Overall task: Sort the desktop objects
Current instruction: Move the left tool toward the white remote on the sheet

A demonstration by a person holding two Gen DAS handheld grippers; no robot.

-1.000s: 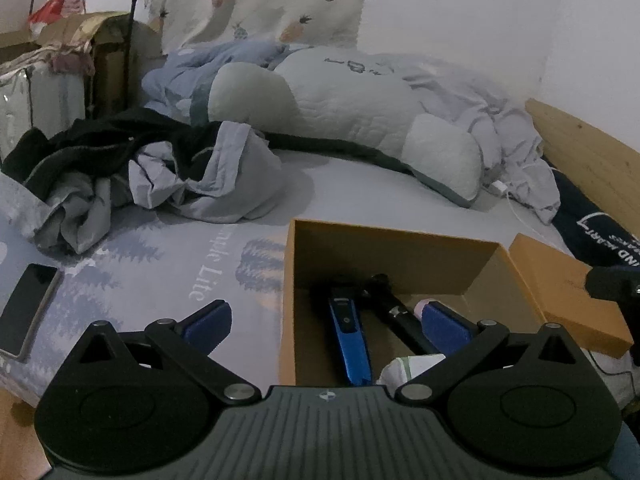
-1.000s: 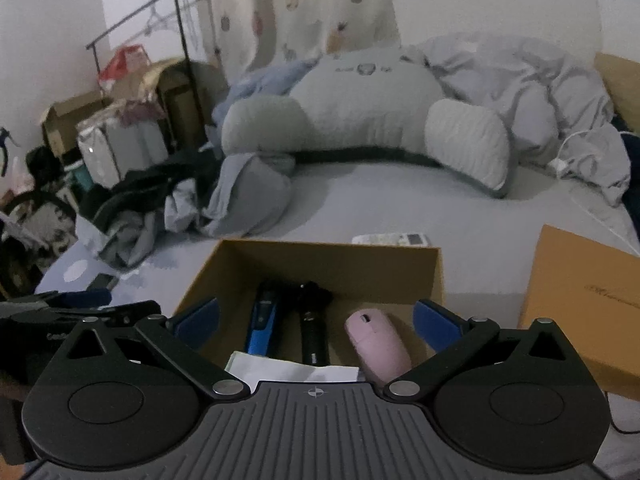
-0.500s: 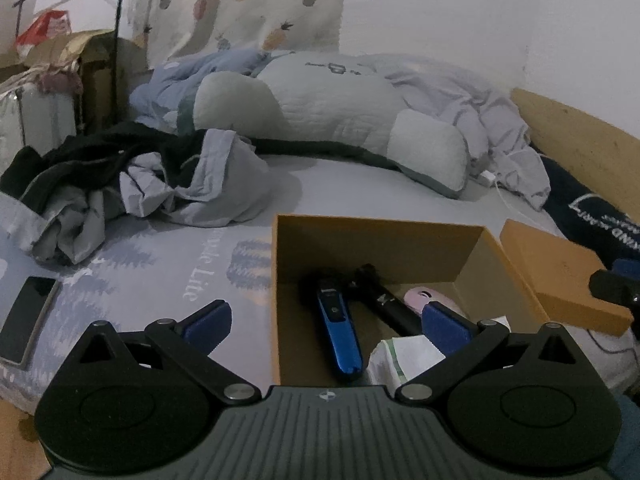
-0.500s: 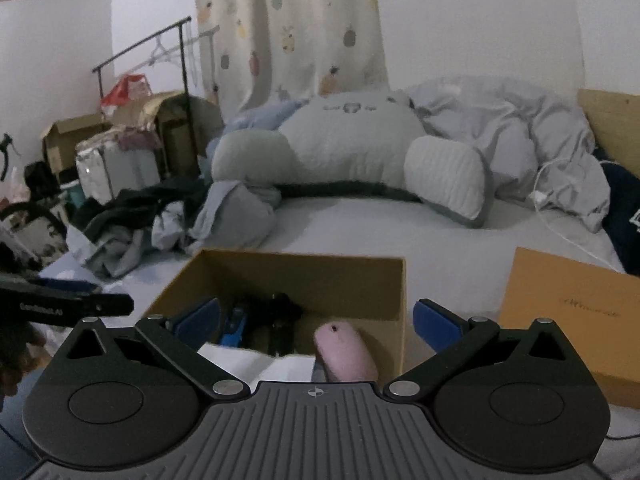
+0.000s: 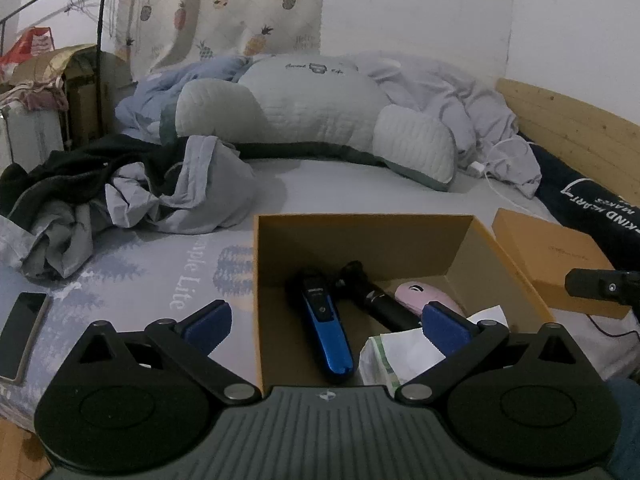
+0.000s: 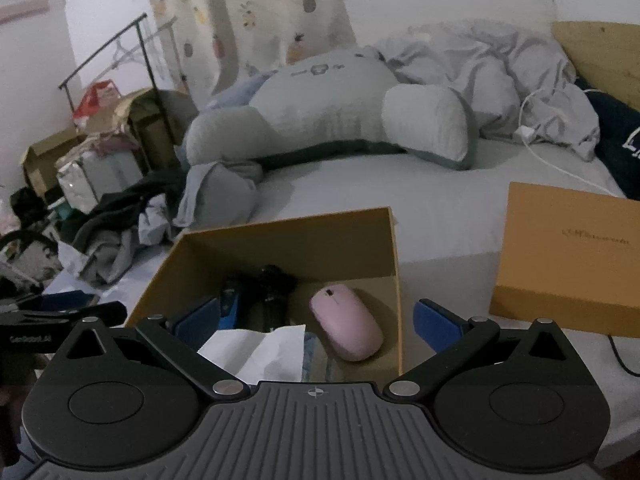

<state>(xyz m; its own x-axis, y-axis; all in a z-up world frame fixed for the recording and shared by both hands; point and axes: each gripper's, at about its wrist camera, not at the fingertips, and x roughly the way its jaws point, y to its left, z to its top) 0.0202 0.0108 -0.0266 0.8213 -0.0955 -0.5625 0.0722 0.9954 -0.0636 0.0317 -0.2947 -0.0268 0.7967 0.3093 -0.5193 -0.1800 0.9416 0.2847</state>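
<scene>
An open orange cardboard box sits on the bed. Inside lie a blue trimmer, a black handle-shaped device, a pink mouse and a white tissue pack. My left gripper hangs open in front of the box, empty. My right gripper is open too, over the box's near edge with nothing held. The box's orange lid lies to the right.
A black phone lies on the sheet at the near left. Crumpled clothes are heaped left of the box. A large grey cushion and rumpled bedding fill the back. A white charger cable and wooden headboard are at right.
Both grippers have drawn back and up from the box, so more of the bed shows. Both stay open. The right view has swung right, bringing the lid closer.
</scene>
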